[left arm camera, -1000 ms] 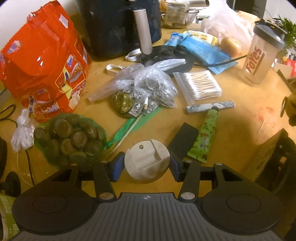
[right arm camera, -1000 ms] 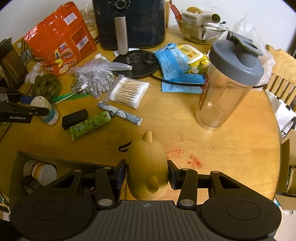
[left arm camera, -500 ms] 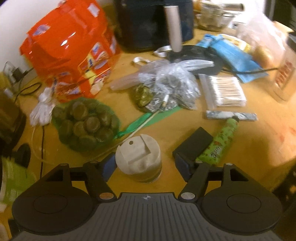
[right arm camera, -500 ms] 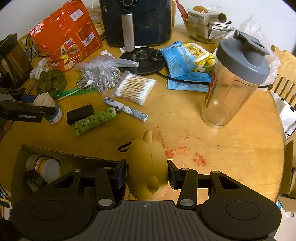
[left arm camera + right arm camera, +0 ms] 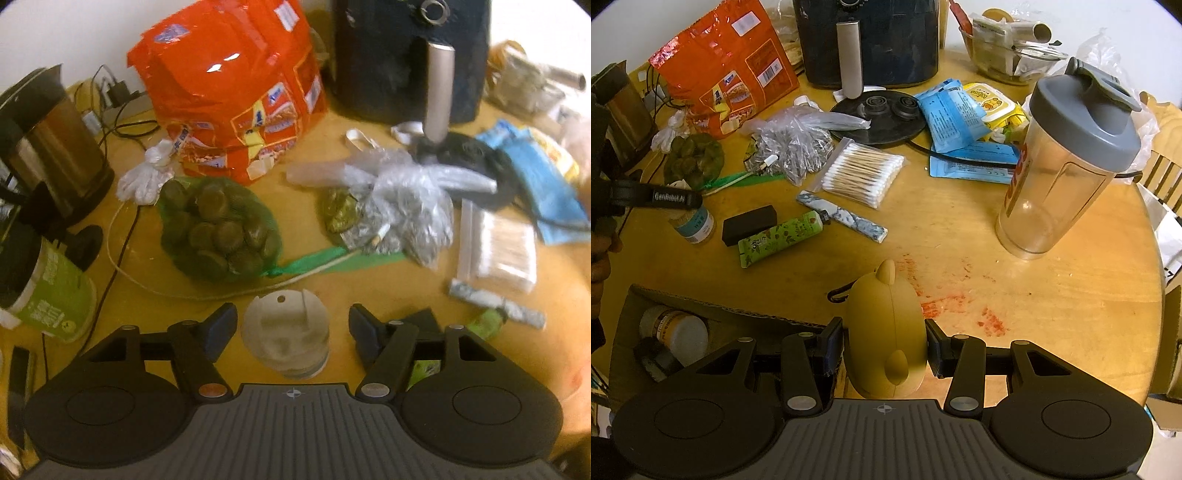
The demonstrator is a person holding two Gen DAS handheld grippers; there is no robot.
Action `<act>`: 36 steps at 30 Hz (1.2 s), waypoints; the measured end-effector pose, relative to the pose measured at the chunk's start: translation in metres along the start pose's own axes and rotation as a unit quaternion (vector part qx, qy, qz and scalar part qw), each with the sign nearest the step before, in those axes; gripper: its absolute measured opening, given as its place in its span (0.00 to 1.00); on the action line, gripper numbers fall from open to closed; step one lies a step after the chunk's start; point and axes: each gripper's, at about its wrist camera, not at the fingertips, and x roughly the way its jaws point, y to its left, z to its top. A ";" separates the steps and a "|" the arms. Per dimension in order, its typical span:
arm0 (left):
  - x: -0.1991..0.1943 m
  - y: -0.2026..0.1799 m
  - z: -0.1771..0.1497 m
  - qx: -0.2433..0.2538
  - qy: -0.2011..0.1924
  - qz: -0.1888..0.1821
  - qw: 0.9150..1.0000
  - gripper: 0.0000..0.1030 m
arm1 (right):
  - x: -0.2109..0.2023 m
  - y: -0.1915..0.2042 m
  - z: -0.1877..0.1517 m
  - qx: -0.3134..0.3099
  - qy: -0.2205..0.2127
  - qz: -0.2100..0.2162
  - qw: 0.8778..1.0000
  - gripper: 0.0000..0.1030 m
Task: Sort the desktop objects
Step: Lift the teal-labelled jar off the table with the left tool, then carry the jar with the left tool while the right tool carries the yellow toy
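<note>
Left wrist view: the left tool [image 5: 291, 325] stands released, its fingers either side of the upright white-capped small bottle [image 5: 286, 334]; the right tool [image 5: 884, 347] grasps the mustard-yellow chick-shaped case [image 5: 886, 332].

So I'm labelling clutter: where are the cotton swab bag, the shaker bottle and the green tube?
cotton swab bag [image 5: 862, 173], right wrist view, middle of the swabs
shaker bottle [image 5: 1056, 199], right wrist view, clear body
green tube [image 5: 779, 236], right wrist view, mid-tube
</note>
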 end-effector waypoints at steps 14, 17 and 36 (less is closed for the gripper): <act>-0.015 0.014 -0.004 -0.030 -0.027 -0.037 0.998 0.47 | -0.002 0.002 0.003 -0.012 -0.005 0.005 1.000 0.47; -0.024 0.014 -0.007 -0.009 -0.043 -0.046 0.998 0.47 | -0.004 0.004 0.003 -0.014 -0.007 0.007 1.000 0.47; -0.104 0.049 -0.001 -0.023 -0.091 -0.147 0.985 0.47 | -0.030 0.024 0.004 -0.026 -0.029 0.006 0.999 0.47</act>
